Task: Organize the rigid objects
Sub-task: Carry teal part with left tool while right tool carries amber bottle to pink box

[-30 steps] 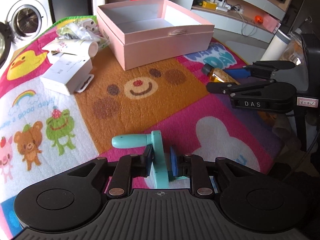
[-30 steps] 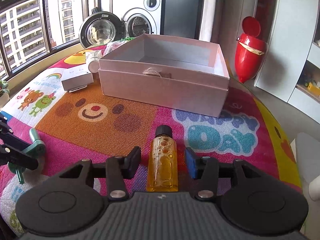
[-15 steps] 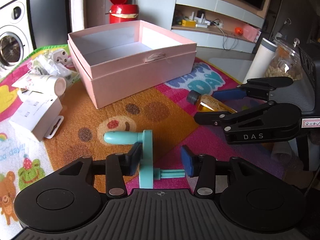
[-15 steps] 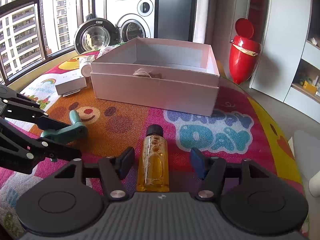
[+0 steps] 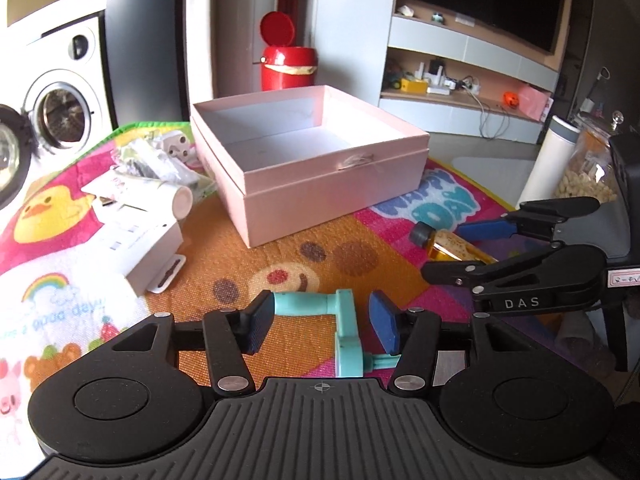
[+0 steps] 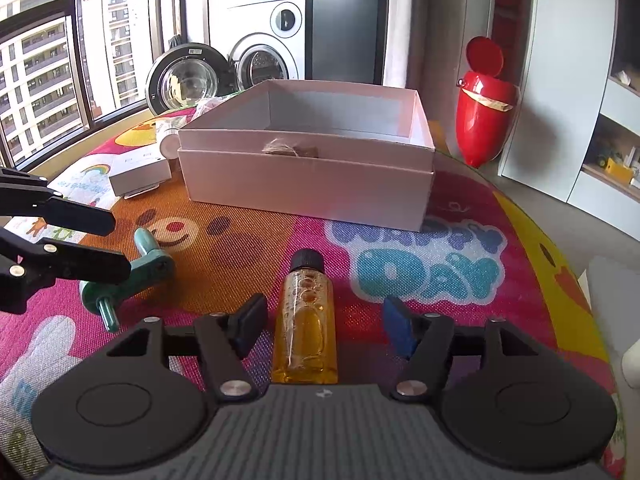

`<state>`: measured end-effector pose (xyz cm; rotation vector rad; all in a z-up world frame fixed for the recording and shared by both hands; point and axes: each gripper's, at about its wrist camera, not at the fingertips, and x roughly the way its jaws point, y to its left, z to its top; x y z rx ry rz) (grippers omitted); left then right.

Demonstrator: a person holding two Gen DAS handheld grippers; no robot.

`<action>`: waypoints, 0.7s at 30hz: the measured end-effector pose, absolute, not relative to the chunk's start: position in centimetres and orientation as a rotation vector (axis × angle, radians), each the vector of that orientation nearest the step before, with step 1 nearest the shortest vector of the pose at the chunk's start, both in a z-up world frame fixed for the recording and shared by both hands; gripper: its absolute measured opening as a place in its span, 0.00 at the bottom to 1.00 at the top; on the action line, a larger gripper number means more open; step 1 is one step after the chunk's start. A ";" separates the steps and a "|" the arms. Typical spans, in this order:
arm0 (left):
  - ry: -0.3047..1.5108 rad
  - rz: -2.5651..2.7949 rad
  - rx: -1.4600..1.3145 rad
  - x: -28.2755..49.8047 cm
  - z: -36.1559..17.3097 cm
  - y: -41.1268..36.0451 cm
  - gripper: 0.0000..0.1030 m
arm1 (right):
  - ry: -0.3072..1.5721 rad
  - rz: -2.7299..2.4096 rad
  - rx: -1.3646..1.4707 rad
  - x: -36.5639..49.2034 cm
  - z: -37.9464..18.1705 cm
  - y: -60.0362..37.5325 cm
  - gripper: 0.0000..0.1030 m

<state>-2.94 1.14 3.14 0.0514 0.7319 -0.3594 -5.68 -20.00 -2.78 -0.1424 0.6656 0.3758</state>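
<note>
A teal crank handle [image 5: 344, 320] lies on the colourful play mat between the open jaws of my left gripper [image 5: 322, 326]; the pads stand apart from it. It also shows in the right wrist view [image 6: 128, 280]. A small bottle of amber liquid with a black cap [image 6: 306, 320] lies on the mat between the open jaws of my right gripper [image 6: 324, 326], untouched. The bottle [image 5: 448, 244] and the right gripper [image 5: 480, 248] show at the right of the left wrist view. An open, empty pink box [image 5: 308, 160] stands behind, also in the right wrist view [image 6: 308, 164].
A white carton [image 5: 140, 248], a white tube [image 5: 160, 196], a plug and plastic-wrapped bits [image 5: 160, 156] lie left of the box. A red bin [image 6: 484, 120], washing machines [image 6: 264, 56], a white flask [image 5: 548, 164] and a jar stand beyond the mat.
My left gripper has let go of the teal handle and opened wide; the handle now lies on the mat. My right gripper has opened wider around the bottle. Both views have tilted upward.
</note>
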 end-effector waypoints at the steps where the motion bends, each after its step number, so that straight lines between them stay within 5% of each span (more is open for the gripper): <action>1: 0.737 -0.352 0.039 -2.4 2.8 1.3 0.56 | 0.665 0.376 -0.141 -5.7 -2.8 -20.0 0.63; 14: 0.714 -0.364 0.132 -1.1 0.9 -0.3 0.60 | 0.658 0.376 -0.149 -5.7 -2.8 -19.8 0.62; 16: 0.703 -0.372 0.172 -1.4 0.9 -0.5 0.60 | 0.645 0.390 -0.171 -6.1 -2.6 -19.5 0.39; 18: 0.693 -0.383 0.200 -1.9 1.0 -0.5 0.60 | 0.644 0.397 -0.210 -6.5 -2.4 -19.1 0.27; 21: 0.661 -0.403 0.224 -3.0 1.3 -0.4 0.60 | 0.662 0.411 -0.220 -6.6 -1.9 -19.1 0.27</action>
